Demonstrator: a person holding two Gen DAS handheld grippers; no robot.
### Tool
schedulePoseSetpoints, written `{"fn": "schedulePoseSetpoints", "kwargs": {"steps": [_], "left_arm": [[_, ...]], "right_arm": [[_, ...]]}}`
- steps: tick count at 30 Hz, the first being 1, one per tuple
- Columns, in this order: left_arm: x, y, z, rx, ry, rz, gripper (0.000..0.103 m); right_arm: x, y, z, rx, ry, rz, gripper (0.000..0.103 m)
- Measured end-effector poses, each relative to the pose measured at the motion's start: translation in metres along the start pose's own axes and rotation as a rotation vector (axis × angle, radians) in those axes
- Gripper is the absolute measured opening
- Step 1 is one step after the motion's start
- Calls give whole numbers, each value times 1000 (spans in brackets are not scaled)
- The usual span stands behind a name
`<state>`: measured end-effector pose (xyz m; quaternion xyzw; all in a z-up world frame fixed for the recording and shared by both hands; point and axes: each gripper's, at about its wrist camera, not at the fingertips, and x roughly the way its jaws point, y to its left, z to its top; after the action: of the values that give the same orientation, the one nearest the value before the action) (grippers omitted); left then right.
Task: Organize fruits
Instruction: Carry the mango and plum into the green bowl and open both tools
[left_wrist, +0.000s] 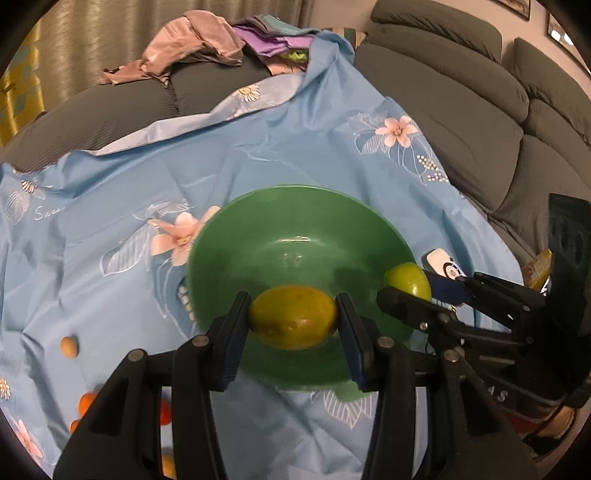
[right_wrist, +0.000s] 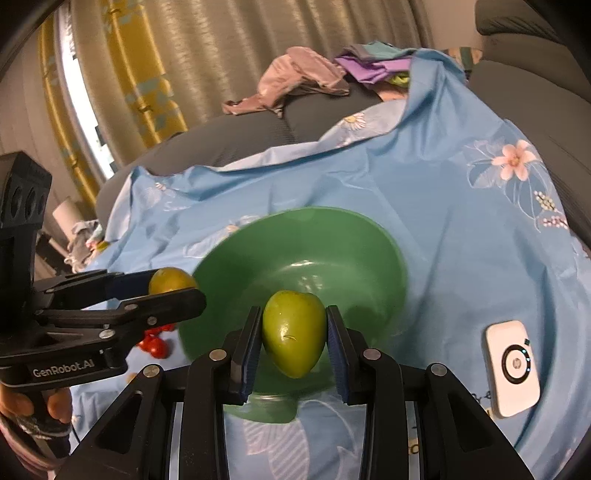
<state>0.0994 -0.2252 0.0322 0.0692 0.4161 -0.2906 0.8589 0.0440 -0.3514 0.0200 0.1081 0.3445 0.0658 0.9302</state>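
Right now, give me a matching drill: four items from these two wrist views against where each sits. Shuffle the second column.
Items
1. yellow-green fruit
2. green fruit
3. green bowl
4. white device

Places
A. empty, on the blue cloth
B. clamped in the right gripper
C. lying on the cloth beside the bowl
D. clamped in the left gripper

Pairs: 1-D, 2-B, 3-A, 4-C

Blue floral cloth (left_wrist: 295, 155), grey sofa (left_wrist: 461, 110), clothes pile (left_wrist: 192, 48), white gadget (right_wrist: 511, 369)
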Motion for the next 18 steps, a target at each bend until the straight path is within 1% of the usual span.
{"fn": "schedulePoseSetpoints", "kwargs": {"steps": [3,8,18], "left_arm": [[11,-4,0,8,23,2,47],[26,-6,-5,22,64,21,47],[41,-3,-10,5,114,44,48]], "right_arm": [[4,-1,-3,-11,10,-18,35],[9,-7,-5,-8,18,-25,35],[10,-6,-9,-15,16,-26,35]]}}
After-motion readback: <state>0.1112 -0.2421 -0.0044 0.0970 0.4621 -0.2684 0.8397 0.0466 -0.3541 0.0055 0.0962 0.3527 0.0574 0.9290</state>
